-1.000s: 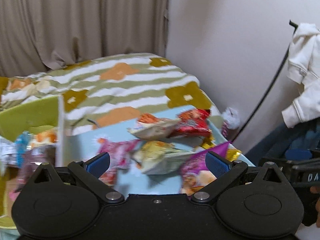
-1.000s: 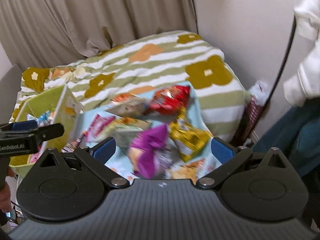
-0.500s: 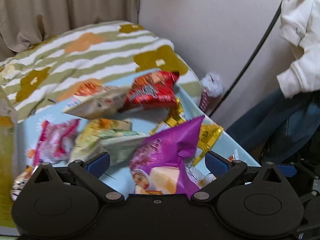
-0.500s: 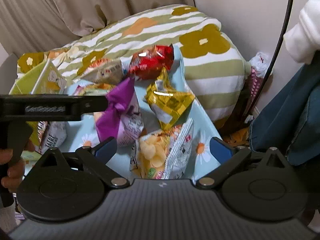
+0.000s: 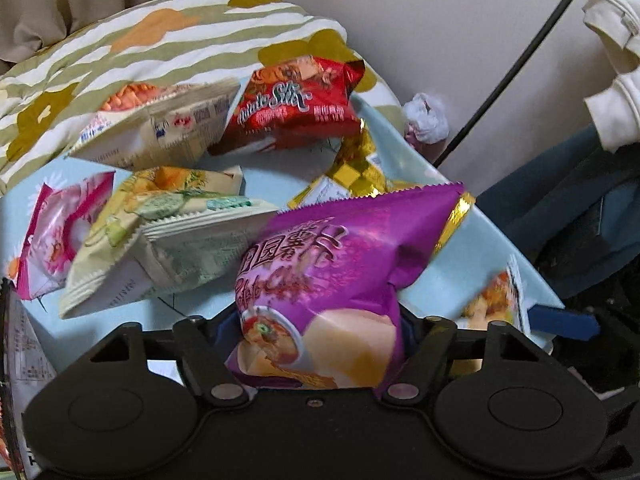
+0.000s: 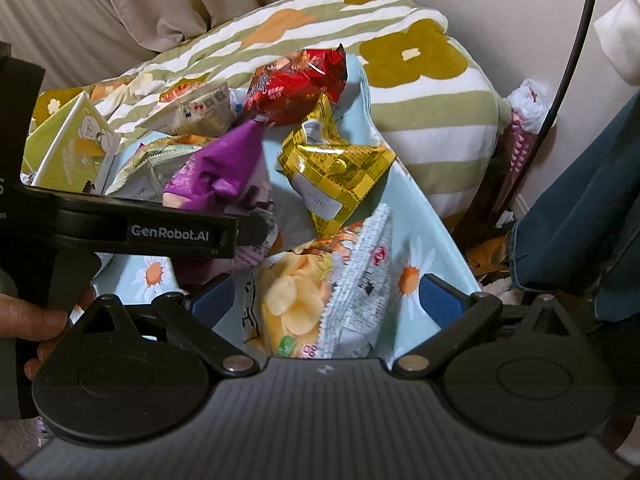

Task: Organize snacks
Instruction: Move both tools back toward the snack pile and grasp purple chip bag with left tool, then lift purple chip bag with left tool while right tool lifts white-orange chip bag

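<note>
I see glossy film on the purple bag (image 5: 344, 264) and a crinkled foil shine on the red bag (image 5: 292, 108). The gold bag (image 6: 340, 168) looks metallic and mirror-bright. My left tool (image 5: 316, 336) is matt black plastic, and the right tool (image 6: 328, 304) has a ribbed grey plastic body. The blue cloth (image 6: 424, 232) and striped quilt (image 6: 432, 96) look soft and matt.

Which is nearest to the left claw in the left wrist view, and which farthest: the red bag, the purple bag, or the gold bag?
1. Purple bag, between the left claw fingers.
2. Gold bag, behind it, right of centre.
3. Red bag, farthest back by the striped bedding.
</note>
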